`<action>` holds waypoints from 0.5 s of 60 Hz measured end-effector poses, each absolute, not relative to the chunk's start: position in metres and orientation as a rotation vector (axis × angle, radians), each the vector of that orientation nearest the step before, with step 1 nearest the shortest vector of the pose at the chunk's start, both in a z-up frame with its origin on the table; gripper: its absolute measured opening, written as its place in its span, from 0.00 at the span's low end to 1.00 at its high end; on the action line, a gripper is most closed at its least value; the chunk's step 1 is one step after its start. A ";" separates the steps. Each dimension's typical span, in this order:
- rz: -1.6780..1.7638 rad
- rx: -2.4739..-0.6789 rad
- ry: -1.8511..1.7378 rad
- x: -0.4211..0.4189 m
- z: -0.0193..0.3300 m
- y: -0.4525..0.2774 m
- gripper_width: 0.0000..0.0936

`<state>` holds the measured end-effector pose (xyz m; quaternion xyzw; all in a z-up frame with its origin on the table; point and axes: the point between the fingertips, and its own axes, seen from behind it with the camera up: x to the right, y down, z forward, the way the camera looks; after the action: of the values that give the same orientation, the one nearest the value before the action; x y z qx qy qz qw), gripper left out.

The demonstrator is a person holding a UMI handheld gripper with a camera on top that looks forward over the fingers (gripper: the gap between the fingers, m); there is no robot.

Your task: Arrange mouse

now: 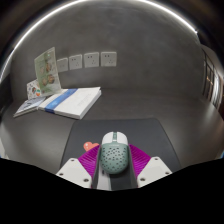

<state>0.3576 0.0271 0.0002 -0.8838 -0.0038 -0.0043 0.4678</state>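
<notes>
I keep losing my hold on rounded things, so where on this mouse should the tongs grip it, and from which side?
Grip the mouse across its two long sides, near the widest middle part of the body, coming from its rear end along its length. It lies lengthwise between the tongs, its domed top likely too slippery to pinch. The pads already flank it on the dark mat; whether they press it cannot be seen.

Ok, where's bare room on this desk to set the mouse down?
The mouse sits between the jaws of the gripper, over the dark mat. The mat is bare beyond and beside the mouse. The grey desk is open further beyond, up to the wall sockets. Crowded: the open book and upright booklet.
</notes>
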 end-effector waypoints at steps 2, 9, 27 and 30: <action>0.009 -2.172 -0.005 0.358 -0.007 0.028 0.49; 0.050 -2.173 -0.027 0.357 -0.004 0.029 0.57; 0.224 -2.150 -0.013 0.350 0.032 -0.033 0.90; 0.250 -2.146 -0.012 0.347 0.037 -0.051 0.90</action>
<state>0.3471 -0.0509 0.0372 -0.8761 -0.0049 0.1019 0.4712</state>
